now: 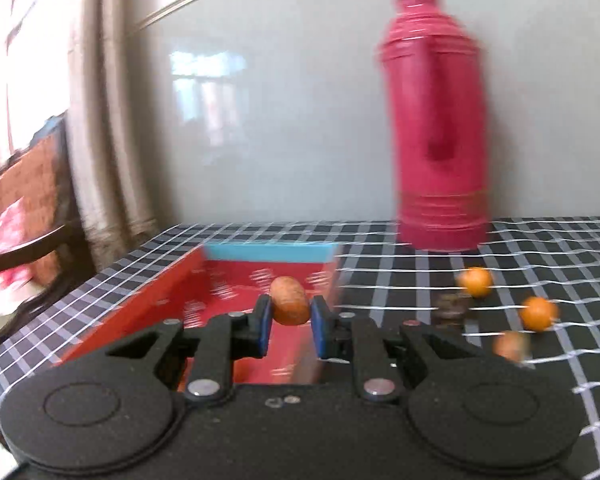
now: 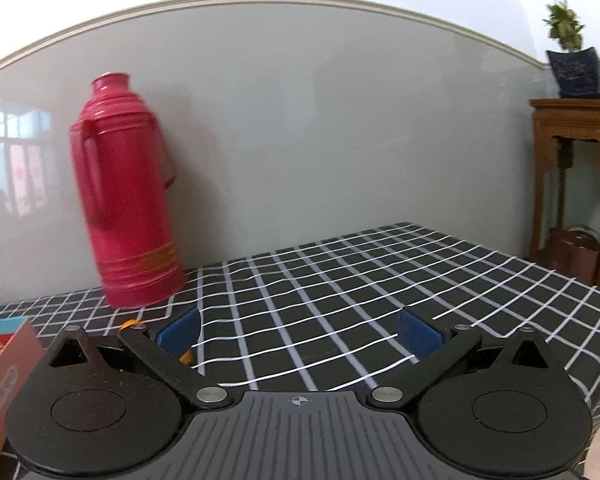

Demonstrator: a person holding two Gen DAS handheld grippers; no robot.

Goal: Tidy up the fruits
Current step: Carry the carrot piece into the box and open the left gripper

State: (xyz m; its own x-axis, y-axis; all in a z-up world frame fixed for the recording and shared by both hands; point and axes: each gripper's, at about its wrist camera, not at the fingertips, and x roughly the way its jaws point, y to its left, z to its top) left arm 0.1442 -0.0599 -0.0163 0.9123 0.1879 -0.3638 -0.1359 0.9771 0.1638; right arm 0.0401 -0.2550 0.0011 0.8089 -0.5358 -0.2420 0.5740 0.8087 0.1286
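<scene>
Where the worktop (image 2: pixel 340 288) meets the wall, a black cloth with a thin white grid covers it from edge to edge, lying in slight ripples. A tall pink flask (image 1: pixel 438 120) stands upright on the cloth at the back, close to the pale grey wall panel (image 2: pixel 320 120), whose glossy face carries the reflection of a window. A cream moulding runs along the panel's top.

On the cloth near the left edge lies a shallow red box (image 1: pixel 236 300) with a light blue far wall. The left claw (image 1: pixel 290 322) is clamped on a small orange fruit (image 1: pixel 288 306), held between its blue pads over the open box. To the right of the box, three more orange fruits rest on the cloth: one (image 1: pixel 476 281) nearest the flask, another (image 1: pixel 538 313) further right, and a blurred third (image 1: pixel 510 346) nearer the camera. A small dark object sits just beside them; the blur hides what it is.

The right claw (image 2: pixel 300 336) hangs over bare cloth with its blue pads set wide apart and nothing between them.

Past the worktop's left edge a dark wooden chair (image 1: pixel 24 216) with red fabric is visible beside a pale curtain (image 1: pixel 100 120). Off the right end, a carved wooden stand (image 2: pixel 572 184) carries a dark blue pot (image 2: pixel 576 74) with a green plant.
</scene>
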